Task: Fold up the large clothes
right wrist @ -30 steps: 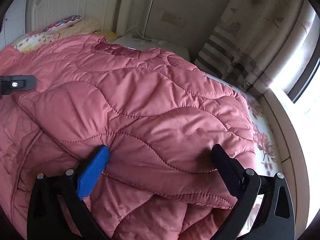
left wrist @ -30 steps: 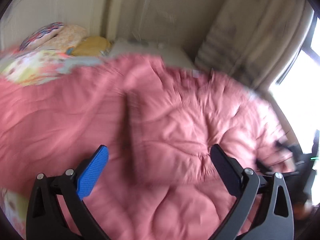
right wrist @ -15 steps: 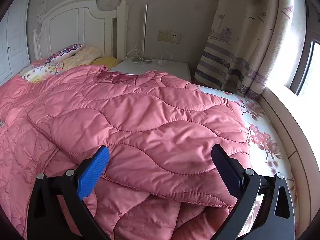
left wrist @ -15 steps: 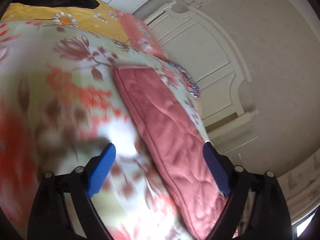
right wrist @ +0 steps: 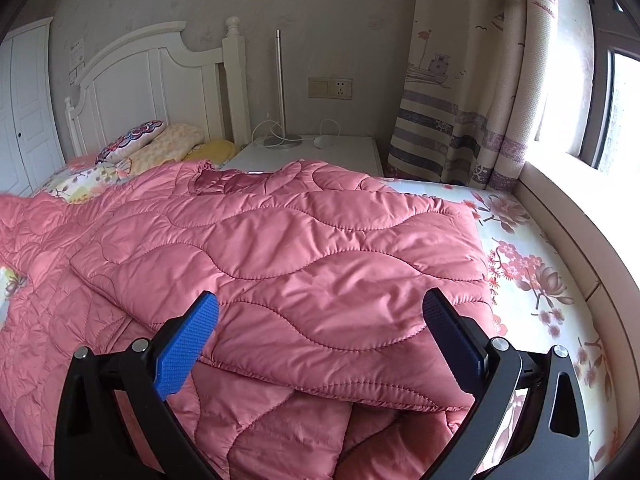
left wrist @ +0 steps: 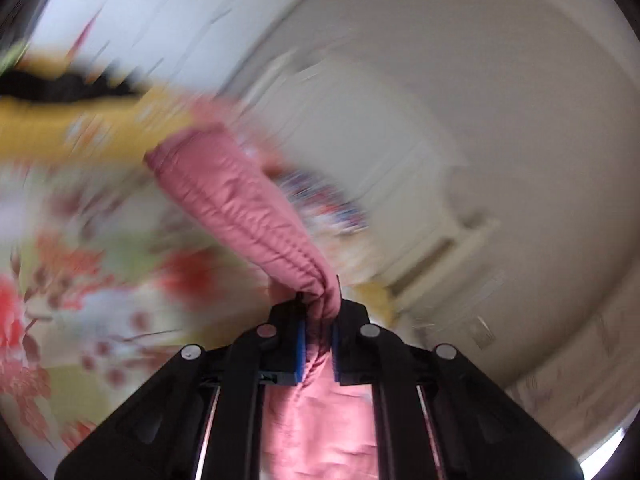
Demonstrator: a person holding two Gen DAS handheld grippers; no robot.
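A large pink quilted coat (right wrist: pixel 280 264) lies on the bed, its right half folded over the middle. My right gripper (right wrist: pixel 320 340) is open and empty, held above the folded edge near the bed's front. In the blurred left wrist view, my left gripper (left wrist: pixel 319 344) is shut on the coat's pink sleeve (left wrist: pixel 248 216), which stretches away from the jaws over the floral sheet.
The floral bed sheet (right wrist: pixel 532 280) shows bare to the right of the coat. Pillows (right wrist: pixel 160 146) lie by the white headboard (right wrist: pixel 152 80). A white nightstand (right wrist: pixel 320 156) with a lamp pole, a curtain (right wrist: pixel 472 80) and a window ledge (right wrist: pixel 580 208) stand behind and right.
My left gripper swung from above the coat to its left edge and closed on the sleeve. My right gripper pulled back and up, still open.
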